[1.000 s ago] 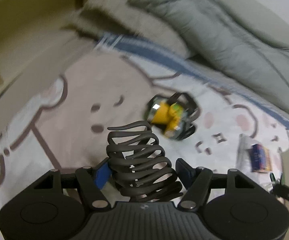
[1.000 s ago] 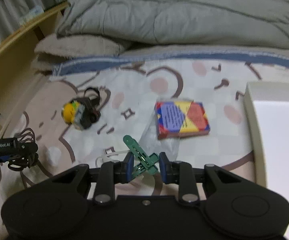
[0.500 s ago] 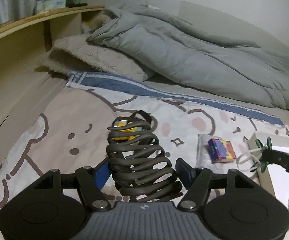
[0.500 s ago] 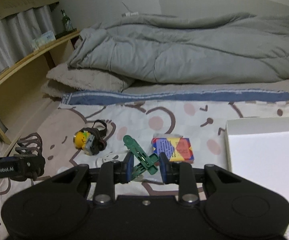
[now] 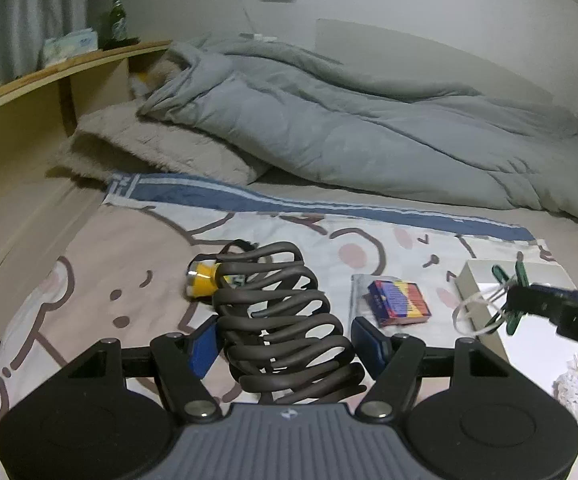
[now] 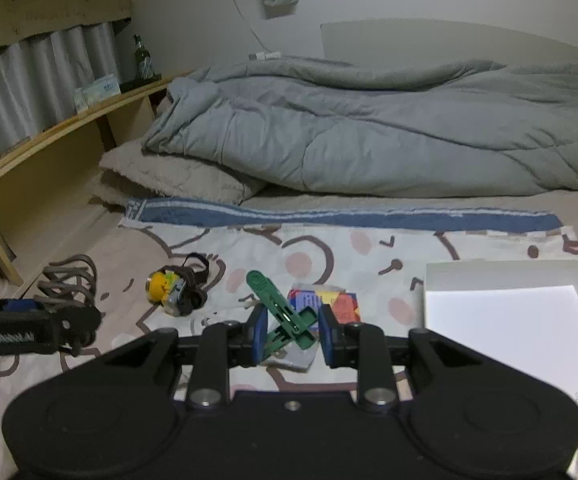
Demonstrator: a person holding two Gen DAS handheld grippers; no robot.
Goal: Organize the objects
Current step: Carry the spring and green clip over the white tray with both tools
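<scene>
My left gripper point(image 5: 285, 340) is shut on a dark brown coiled wire piece point(image 5: 277, 312), held above the patterned sheet. A green clothes peg point(image 6: 285, 318) sticks up to the left between the pads of my right gripper point(image 6: 293, 332), which is shut on it. In the left wrist view, the right gripper point(image 5: 523, 304) hangs over the near corner of a white box point(image 5: 469, 276), with the peg point(image 5: 522, 270) and a pale loop at its tip. The left gripper point(image 6: 85, 322) and coil point(image 6: 69, 276) show at the left edge of the right wrist view.
A yellow headlamp point(image 6: 169, 288) with a black strap and a colourful small box point(image 6: 341, 302) in clear wrap lie on the sheet. The white box point(image 6: 505, 274) sits to the right. A grey duvet point(image 6: 369, 140), a beige pillow point(image 6: 173, 178) and a wooden shelf point(image 6: 69, 124) lie beyond.
Both grippers have risen and tipped upward, so more of the duvet and wall shows. The right gripper with the peg has moved toward the white box. Both grips are unchanged.
</scene>
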